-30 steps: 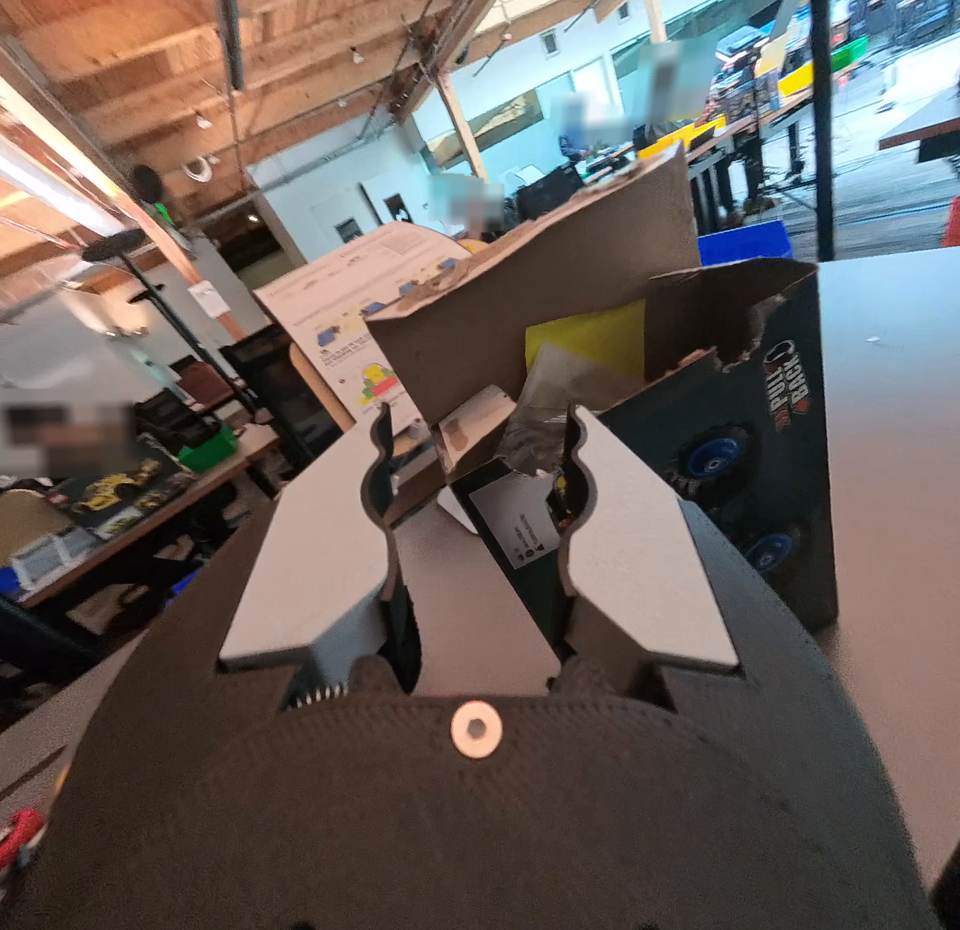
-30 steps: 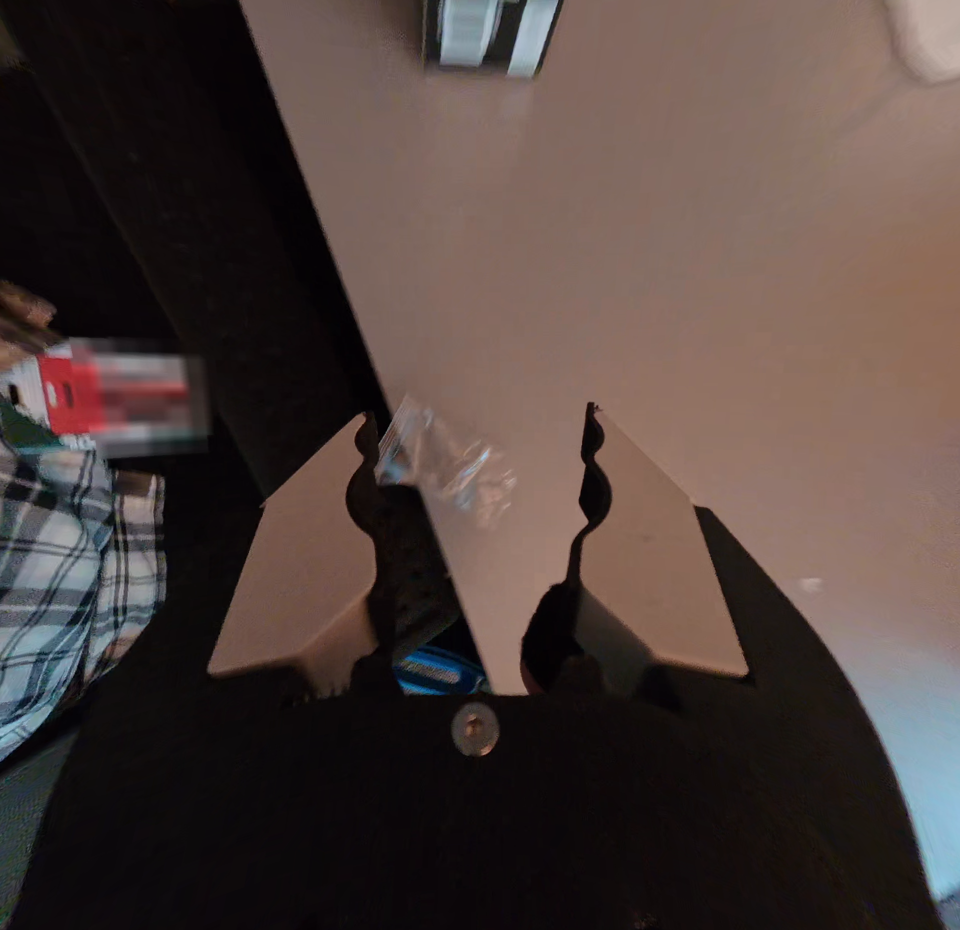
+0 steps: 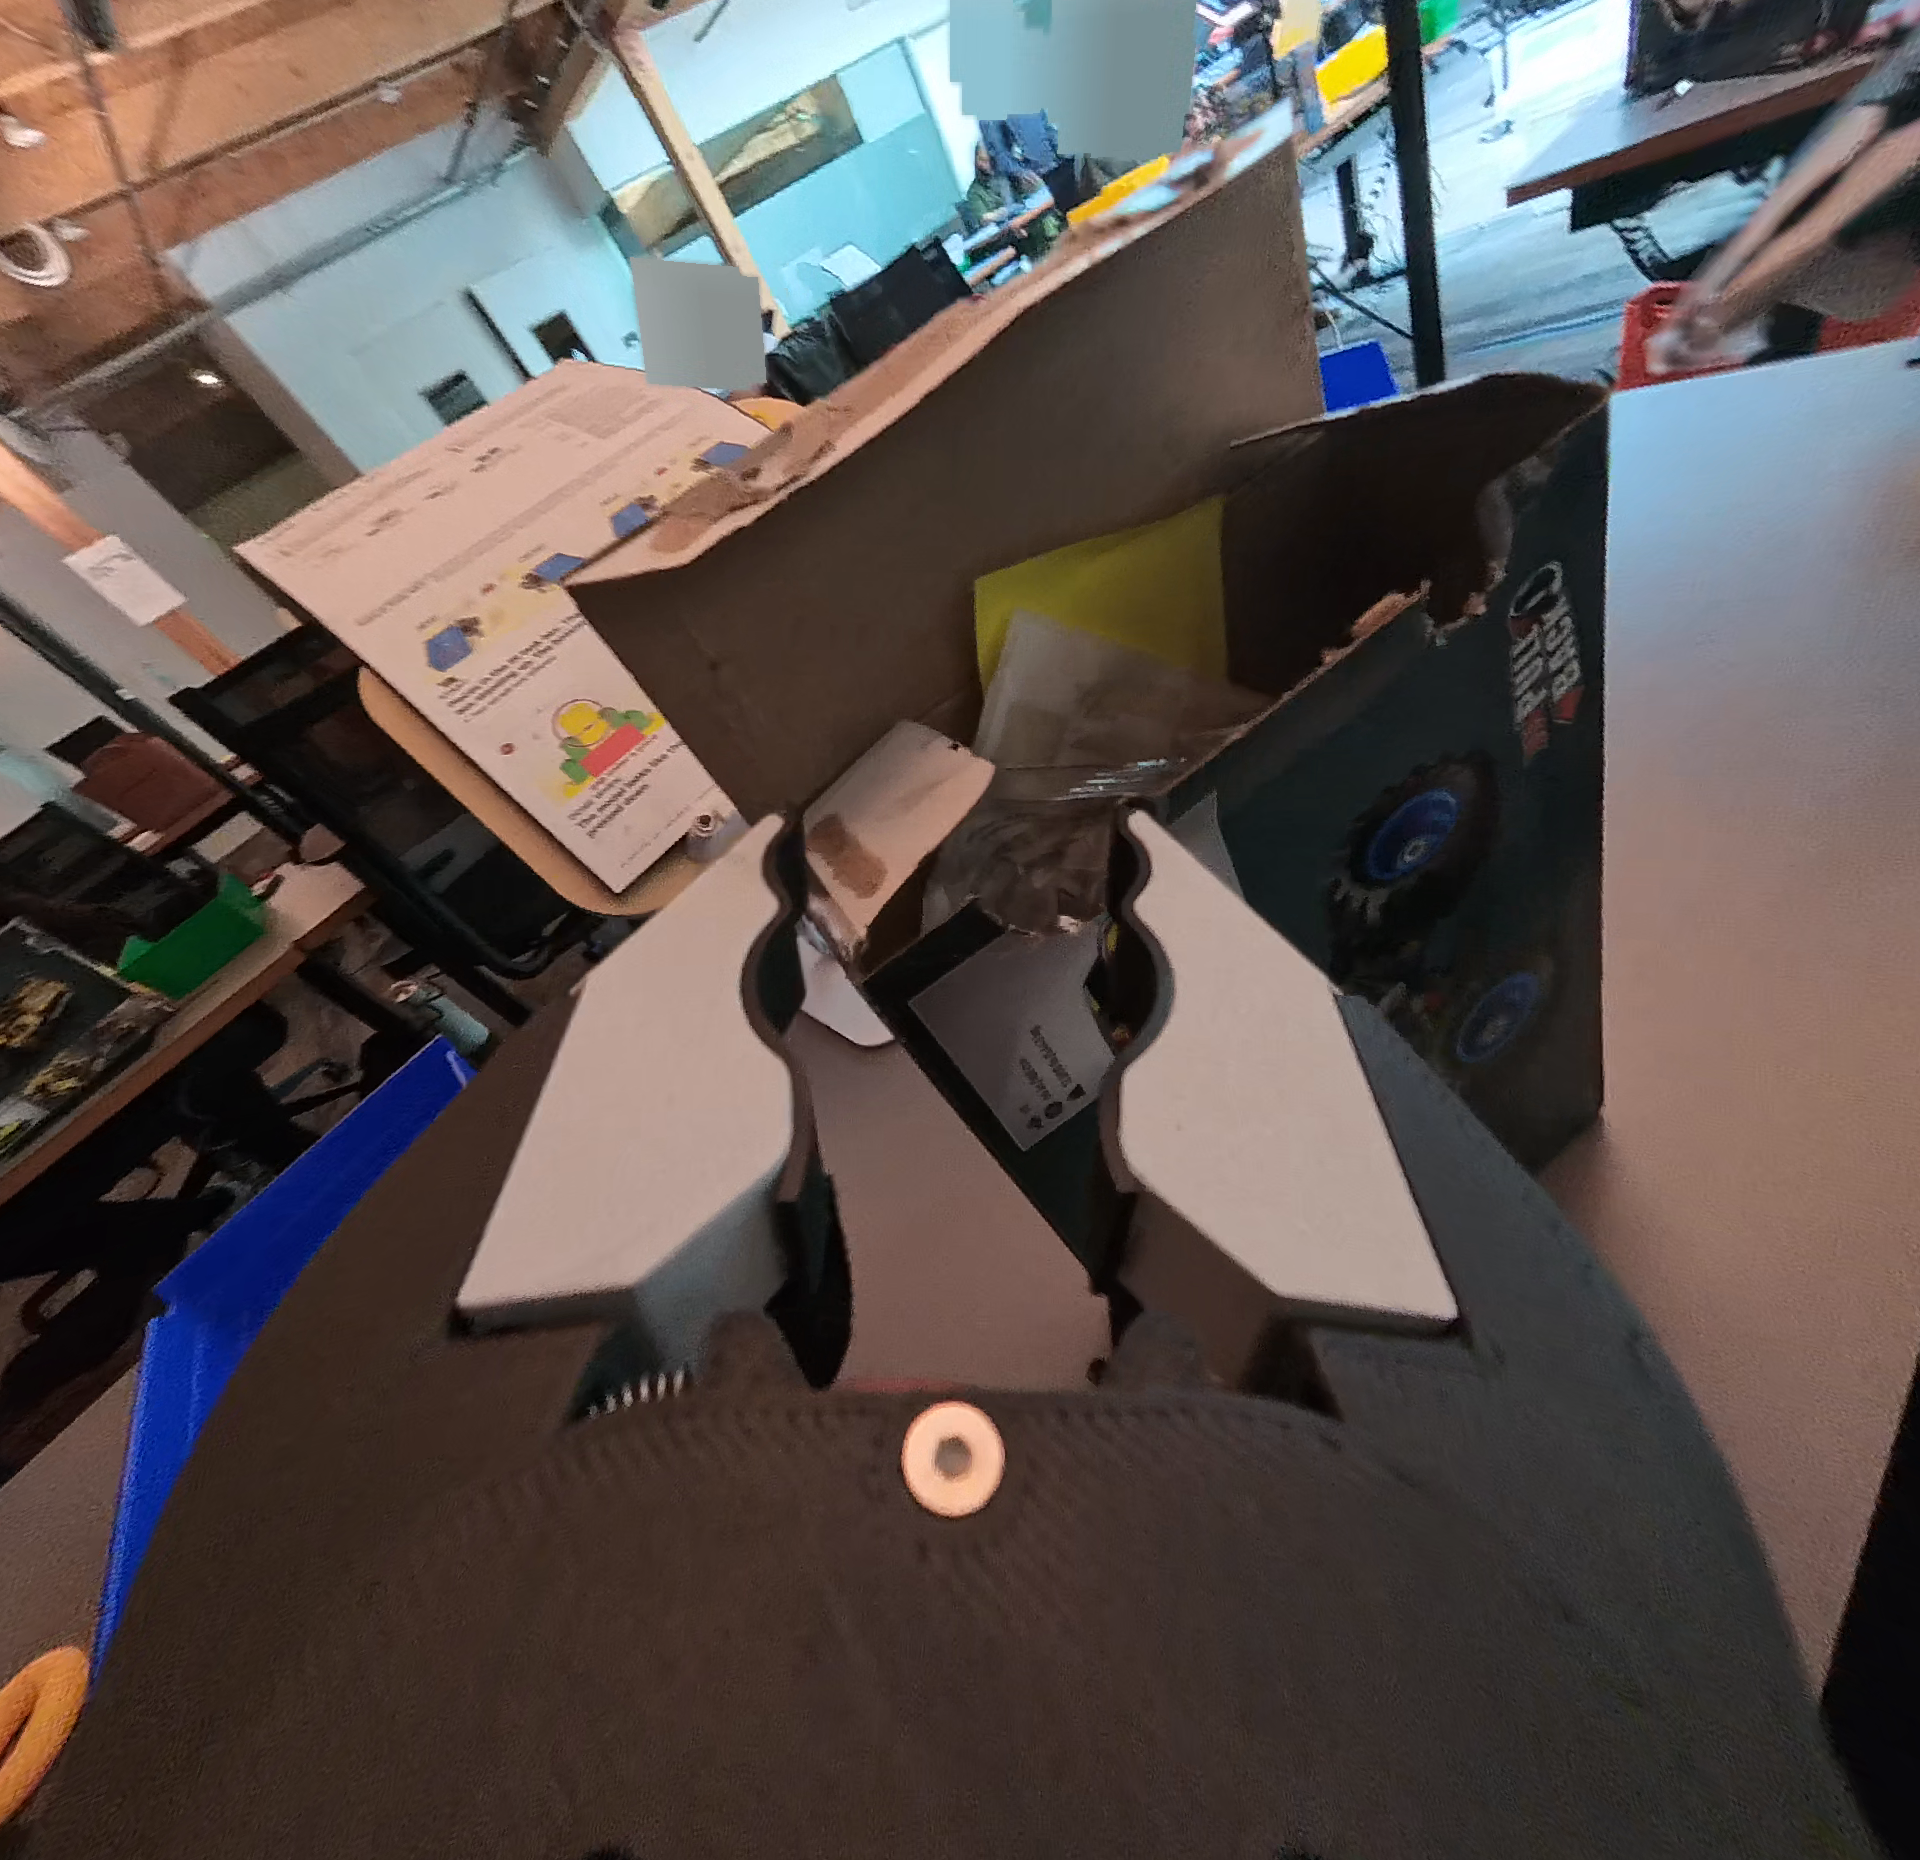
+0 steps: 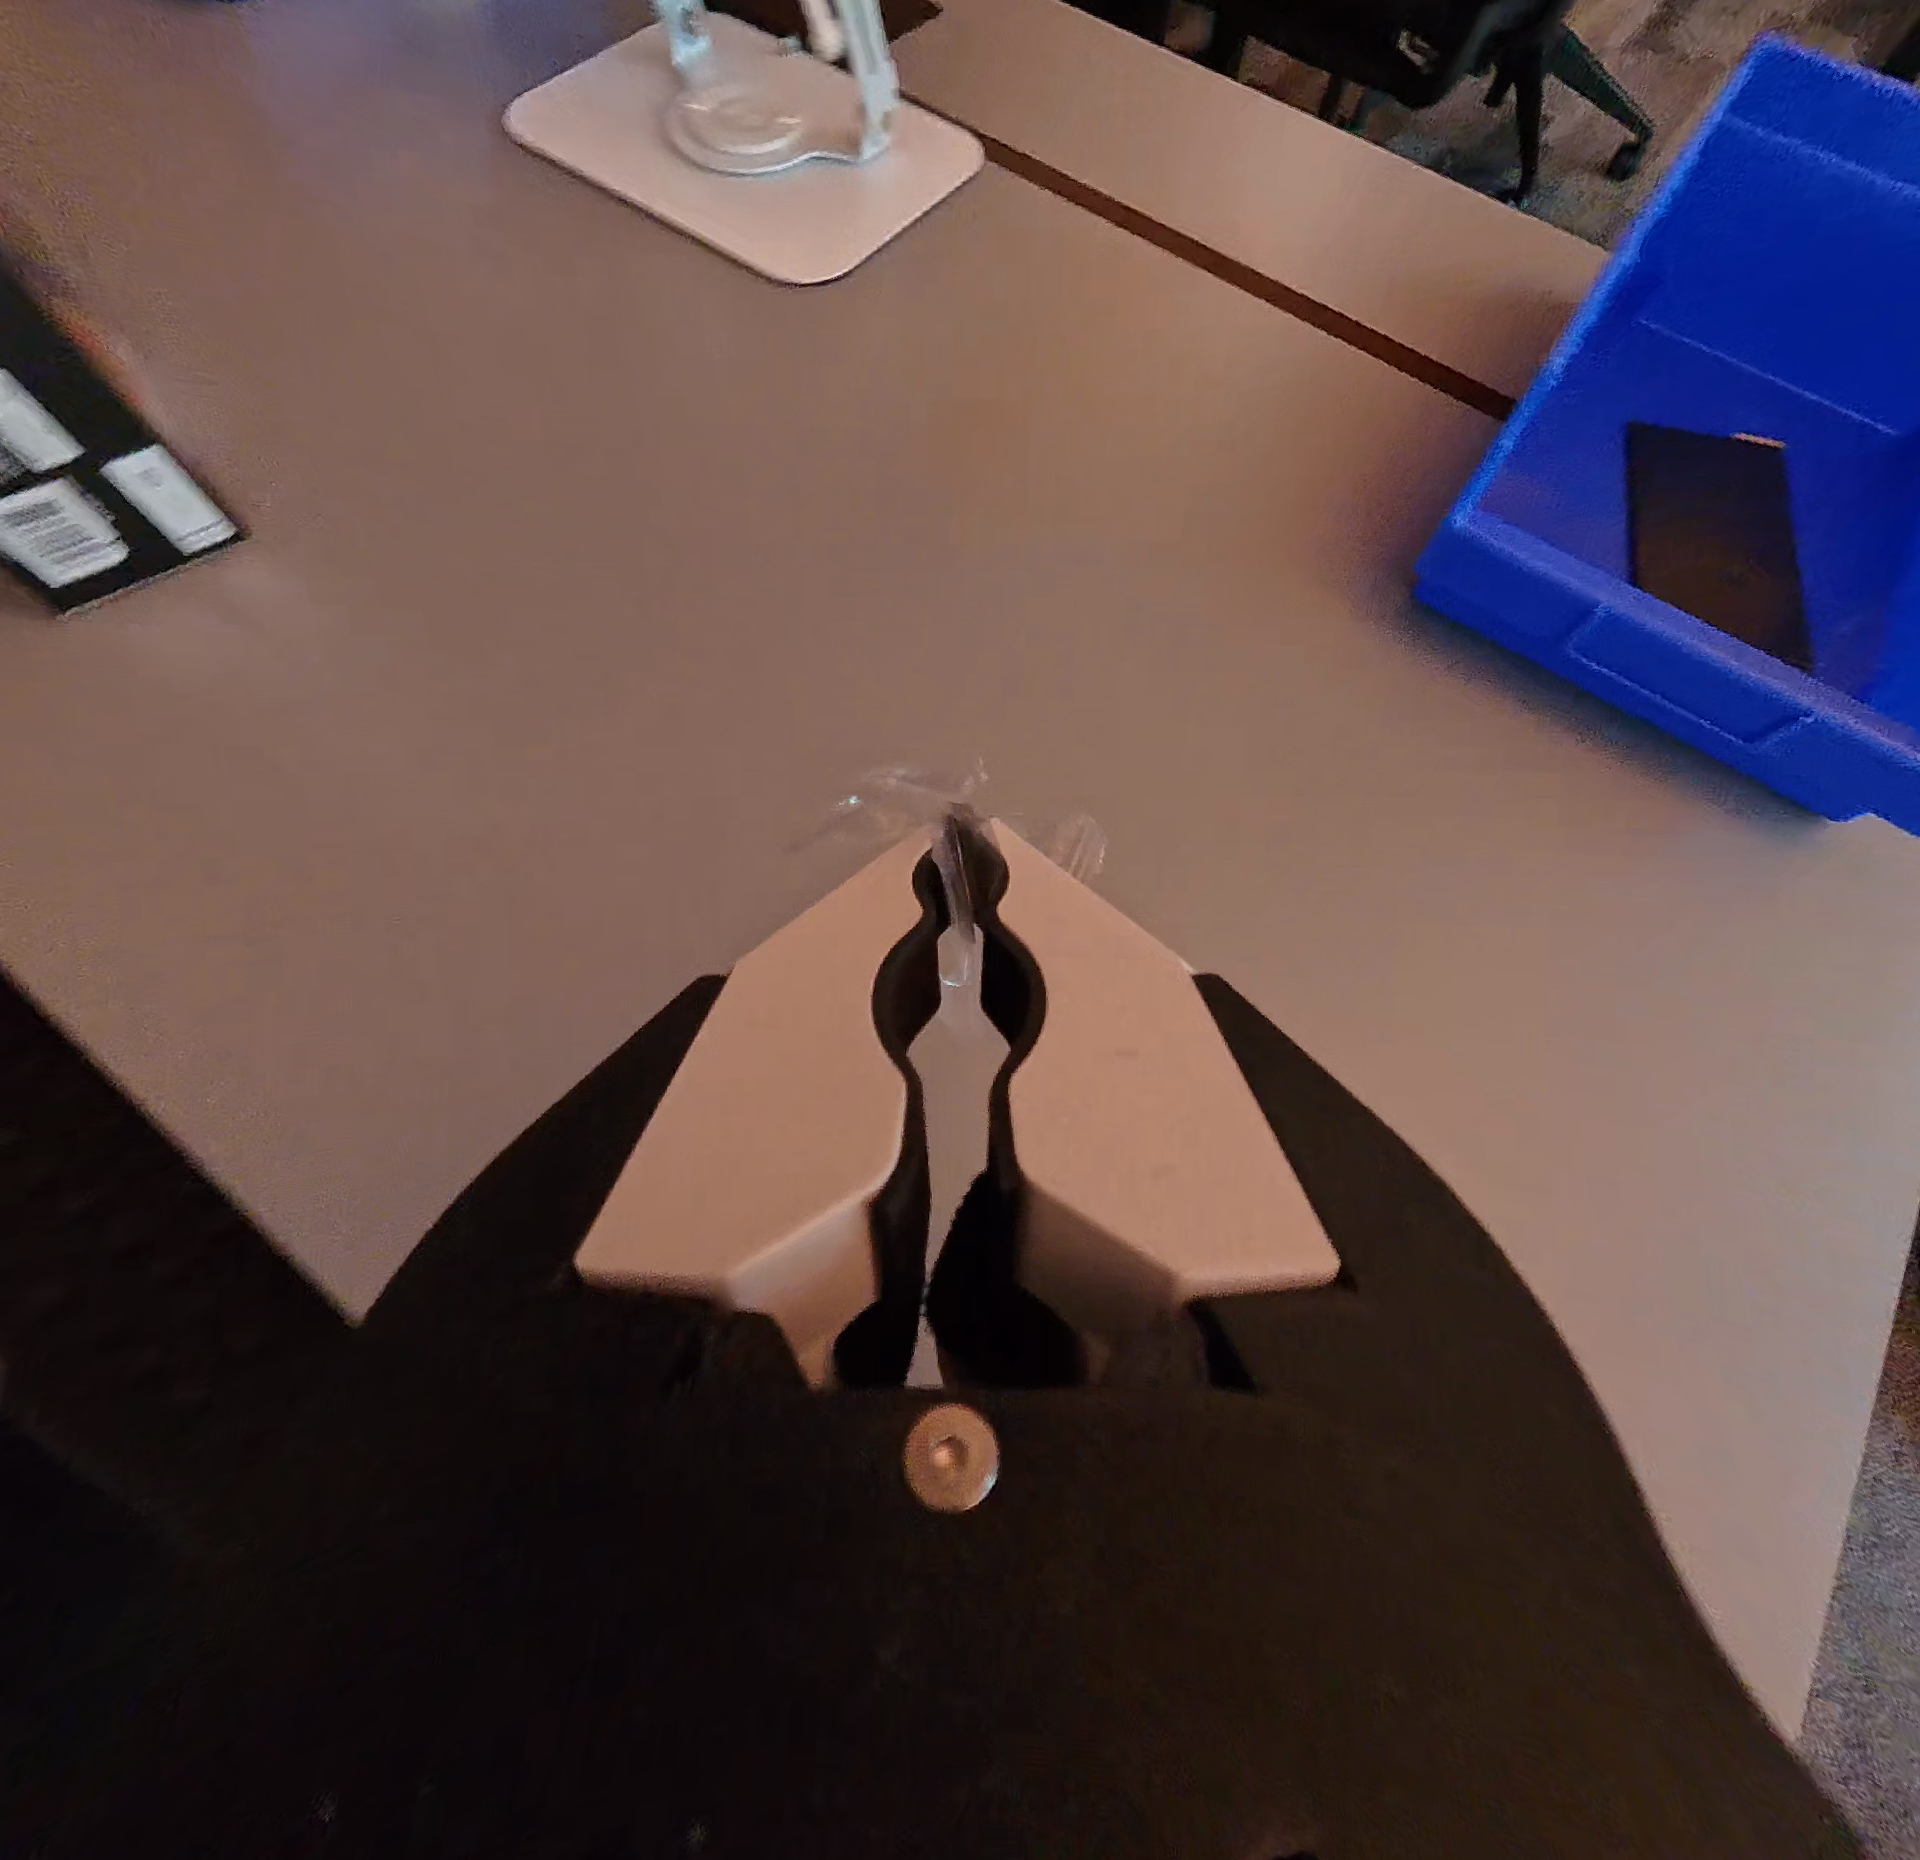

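Leftward, the left gripper [image 3: 951, 875] is held level with jaws spread wide, its tips framing the near corner of a torn-open black cardboard toy box [image 3: 1434, 875] stood on the grey table [image 3: 1756, 771]. Rightward, the right gripper [image 4: 961, 854] is angled down over the table, clenched on a crumpled clear plastic wrapper [image 4: 920, 802]; a blue plastic bin [image 4: 1714, 376] is seen beyond.

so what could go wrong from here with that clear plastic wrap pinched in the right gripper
The right gripper holds the crumpled clear plastic wrap only at its fingertips, so the thin film could slip out or tear.

The left gripper is open at the corner of the torn dark cardboard box; a nudge might tip the upright box or spill the plastic bags inside.
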Demonstrator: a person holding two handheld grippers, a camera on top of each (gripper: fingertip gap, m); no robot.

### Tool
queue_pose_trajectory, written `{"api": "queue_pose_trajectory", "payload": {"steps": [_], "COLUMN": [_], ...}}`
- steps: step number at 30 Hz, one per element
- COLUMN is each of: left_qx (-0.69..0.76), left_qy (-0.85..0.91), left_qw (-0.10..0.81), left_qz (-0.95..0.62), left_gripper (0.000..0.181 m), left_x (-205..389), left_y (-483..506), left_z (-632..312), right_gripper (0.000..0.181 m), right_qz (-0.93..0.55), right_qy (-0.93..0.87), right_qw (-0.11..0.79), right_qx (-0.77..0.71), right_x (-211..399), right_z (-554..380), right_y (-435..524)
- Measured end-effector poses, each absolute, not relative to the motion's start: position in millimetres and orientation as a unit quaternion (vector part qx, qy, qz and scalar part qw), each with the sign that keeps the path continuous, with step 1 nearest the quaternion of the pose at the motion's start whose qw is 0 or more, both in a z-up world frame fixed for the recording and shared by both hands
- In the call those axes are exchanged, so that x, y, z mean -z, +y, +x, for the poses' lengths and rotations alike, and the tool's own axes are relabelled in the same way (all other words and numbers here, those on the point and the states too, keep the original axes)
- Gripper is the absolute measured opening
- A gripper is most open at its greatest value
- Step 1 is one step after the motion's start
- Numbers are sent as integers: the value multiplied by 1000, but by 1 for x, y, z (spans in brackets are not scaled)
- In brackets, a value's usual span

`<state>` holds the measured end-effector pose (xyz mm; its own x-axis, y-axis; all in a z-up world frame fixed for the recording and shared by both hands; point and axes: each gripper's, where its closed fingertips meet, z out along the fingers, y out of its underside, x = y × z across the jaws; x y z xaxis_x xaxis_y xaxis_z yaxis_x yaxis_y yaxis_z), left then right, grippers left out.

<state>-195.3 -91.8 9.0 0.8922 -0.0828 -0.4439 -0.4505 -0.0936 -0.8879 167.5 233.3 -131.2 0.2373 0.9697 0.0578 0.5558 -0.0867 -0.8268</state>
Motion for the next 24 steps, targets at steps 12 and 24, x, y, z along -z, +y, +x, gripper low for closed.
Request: {"api": "queue_pose_trajectory", "payload": {"steps": [12, 24], "left_qx": [-103, -72], "left_qy": [236, 209], "left_qw": [620, 639], "left_qz": [-741, -737], "left_gripper": [21, 30], "left_x": [2, 1], "left_y": [-94, -96], "left_z": [-171, -172], "right_gripper": [7, 56], "right_qz": [-751, -615], "right_qy": [-414, -473], "right_qw": [443, 459], "right_qx": [-261, -432], "right_x": [143, 35], "right_z": [86, 18], "right_y": [477, 371]}}
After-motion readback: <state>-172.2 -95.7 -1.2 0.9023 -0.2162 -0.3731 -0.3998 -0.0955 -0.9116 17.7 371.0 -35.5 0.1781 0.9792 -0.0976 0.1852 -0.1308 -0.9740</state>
